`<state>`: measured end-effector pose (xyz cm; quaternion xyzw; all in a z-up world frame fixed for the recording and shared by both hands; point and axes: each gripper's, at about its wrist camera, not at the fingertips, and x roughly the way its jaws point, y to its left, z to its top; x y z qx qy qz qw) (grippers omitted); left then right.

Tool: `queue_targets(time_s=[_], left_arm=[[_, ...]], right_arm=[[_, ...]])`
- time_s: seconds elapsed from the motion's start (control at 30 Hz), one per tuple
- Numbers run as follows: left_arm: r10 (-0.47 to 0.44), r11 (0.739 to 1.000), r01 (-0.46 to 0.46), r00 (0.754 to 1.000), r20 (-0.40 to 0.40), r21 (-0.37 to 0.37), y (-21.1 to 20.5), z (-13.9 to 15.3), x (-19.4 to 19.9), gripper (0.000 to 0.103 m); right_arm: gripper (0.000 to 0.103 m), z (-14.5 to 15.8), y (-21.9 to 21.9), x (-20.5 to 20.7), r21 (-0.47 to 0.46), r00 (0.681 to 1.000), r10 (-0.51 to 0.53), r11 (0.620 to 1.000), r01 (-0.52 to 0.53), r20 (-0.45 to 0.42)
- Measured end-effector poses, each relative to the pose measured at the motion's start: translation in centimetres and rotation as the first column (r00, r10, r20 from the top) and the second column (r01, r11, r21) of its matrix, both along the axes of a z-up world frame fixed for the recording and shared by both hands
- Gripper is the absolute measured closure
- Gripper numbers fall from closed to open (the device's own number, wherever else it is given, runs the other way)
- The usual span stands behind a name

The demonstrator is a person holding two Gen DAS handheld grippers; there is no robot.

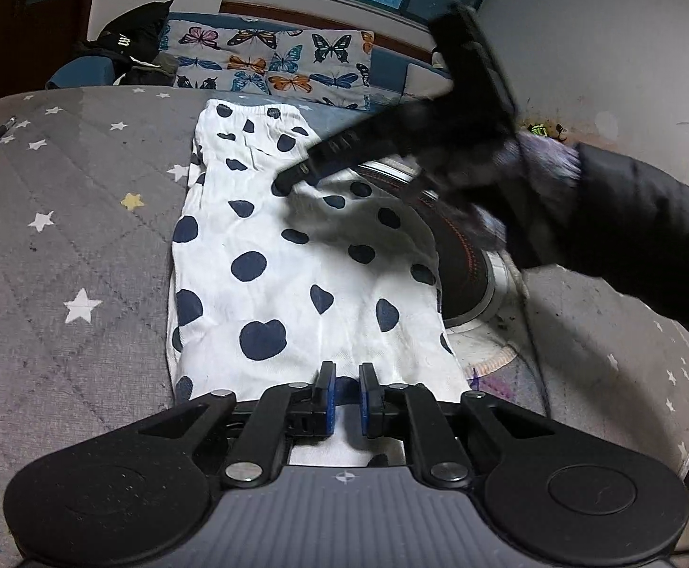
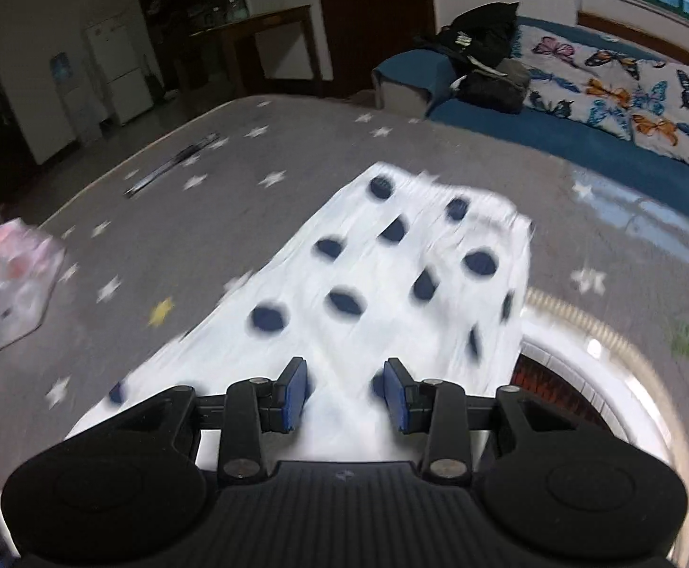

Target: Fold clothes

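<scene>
A white garment with dark blue spots (image 1: 297, 260) lies lengthwise on a grey star-print bed cover (image 1: 60, 236). My left gripper (image 1: 344, 381) is at the garment's near edge with its jaws a little apart, and no cloth shows between the pads. My right gripper shows in the left wrist view (image 1: 292, 179) reaching over the garment's far right part, its tips close to the cloth. In the right wrist view the right gripper (image 2: 344, 381) is open above the blurred garment (image 2: 382, 284).
A round black and white cushion (image 1: 463, 255) lies under the garment's right side. A butterfly-print quilt (image 1: 273, 64) and dark clothes (image 1: 131, 47) lie at the far end. A pen (image 2: 174, 165) and a pink plastic bag (image 2: 8, 279) lie on the cover to the left.
</scene>
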<state>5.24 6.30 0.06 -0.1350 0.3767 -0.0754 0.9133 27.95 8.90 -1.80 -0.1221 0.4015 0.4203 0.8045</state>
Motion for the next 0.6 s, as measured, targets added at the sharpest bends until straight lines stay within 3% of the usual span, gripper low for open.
queue_targets(time_s=[0.4, 0.5, 0.6], left_arm=[[0.013, 0.999, -0.014, 1.000, -0.010, -0.039, 0.3, -0.1, -0.1, 0.089], [0.017, 0.999, -0.017, 1.000, -0.012, -0.048, 0.3, -0.1, -0.1, 0.088], [0.016, 0.998, -0.016, 1.000, -0.014, -0.053, 0.3, -0.1, -0.1, 0.086]], right_arm=[[0.064, 0.9, 2.3, 6.7, 0.039, 0.998, -0.053, 0.998, 0.052, 0.036], [0.054, 1.9, 1.6, 7.6, 0.051, 0.995, -0.069, 0.997, 0.066, 0.067], [0.053, 1.6, 1.4, 8.6, 0.005, 0.991, -0.097, 0.995, 0.097, 0.089]])
